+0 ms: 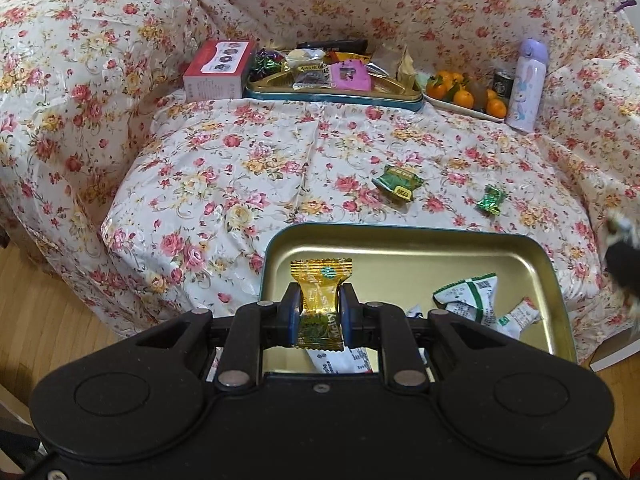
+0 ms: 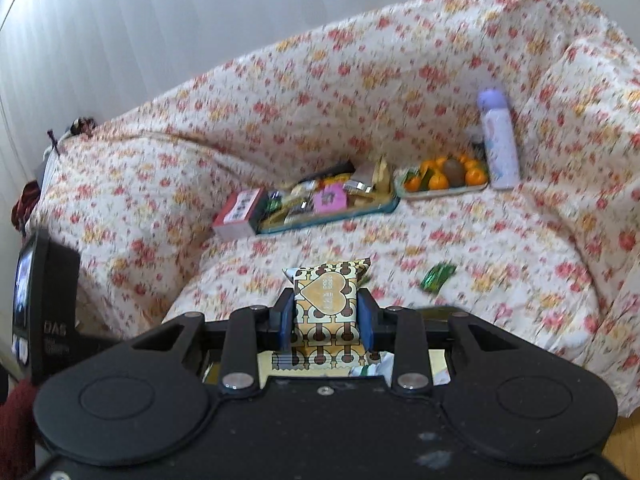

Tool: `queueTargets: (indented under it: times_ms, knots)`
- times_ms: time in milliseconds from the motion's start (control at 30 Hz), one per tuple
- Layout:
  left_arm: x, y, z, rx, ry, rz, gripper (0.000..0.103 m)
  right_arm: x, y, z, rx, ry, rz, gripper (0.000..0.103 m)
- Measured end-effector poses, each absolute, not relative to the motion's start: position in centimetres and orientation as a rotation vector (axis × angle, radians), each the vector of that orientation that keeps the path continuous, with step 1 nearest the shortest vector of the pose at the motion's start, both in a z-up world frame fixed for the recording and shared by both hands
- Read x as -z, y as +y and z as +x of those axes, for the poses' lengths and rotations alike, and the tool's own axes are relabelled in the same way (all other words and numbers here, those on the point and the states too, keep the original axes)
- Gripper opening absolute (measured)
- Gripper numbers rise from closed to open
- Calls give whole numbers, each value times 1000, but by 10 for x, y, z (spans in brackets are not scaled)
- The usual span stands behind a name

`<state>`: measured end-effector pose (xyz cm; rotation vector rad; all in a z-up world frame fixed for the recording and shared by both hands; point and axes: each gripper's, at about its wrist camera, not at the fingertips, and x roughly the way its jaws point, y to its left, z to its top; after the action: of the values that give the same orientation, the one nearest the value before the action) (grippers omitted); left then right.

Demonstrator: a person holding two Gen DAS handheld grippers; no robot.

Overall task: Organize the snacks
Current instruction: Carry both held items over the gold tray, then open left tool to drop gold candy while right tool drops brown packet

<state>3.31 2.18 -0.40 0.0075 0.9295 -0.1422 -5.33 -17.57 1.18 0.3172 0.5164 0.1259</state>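
Note:
My left gripper [image 1: 319,305] is shut on a gold-wrapped candy [image 1: 321,294] and holds it above the left part of a gold tin tray [image 1: 532,256] at the sofa's front edge. White-and-green snack packets [image 1: 472,298] lie in that tray. My right gripper [image 2: 325,312] is shut on a beige and brown patterned snack packet [image 2: 326,300] held over the seat. A green packet [image 1: 398,182] and a small green candy [image 1: 491,199] lie loose on the floral cover; one green packet also shows in the right wrist view [image 2: 438,276].
At the back of the seat stand a red box [image 1: 220,70], a second tin tray [image 1: 336,96] full of snacks, a plate of oranges [image 1: 464,94], a dark can [image 1: 502,84] and a lilac bottle [image 1: 526,84]. Wooden floor [image 1: 44,304] lies to the left.

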Motion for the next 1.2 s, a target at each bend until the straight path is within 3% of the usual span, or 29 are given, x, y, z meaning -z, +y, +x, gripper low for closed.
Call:
queueTargets:
  times_ms: [667, 1200]
  knots:
    - [6, 8, 60, 131, 916, 51, 27, 8, -159, -45, -163, 624, 291, 34]
    - [9, 4, 61, 97, 915, 83, 34, 16, -154, -37, -188, 669, 272, 34]
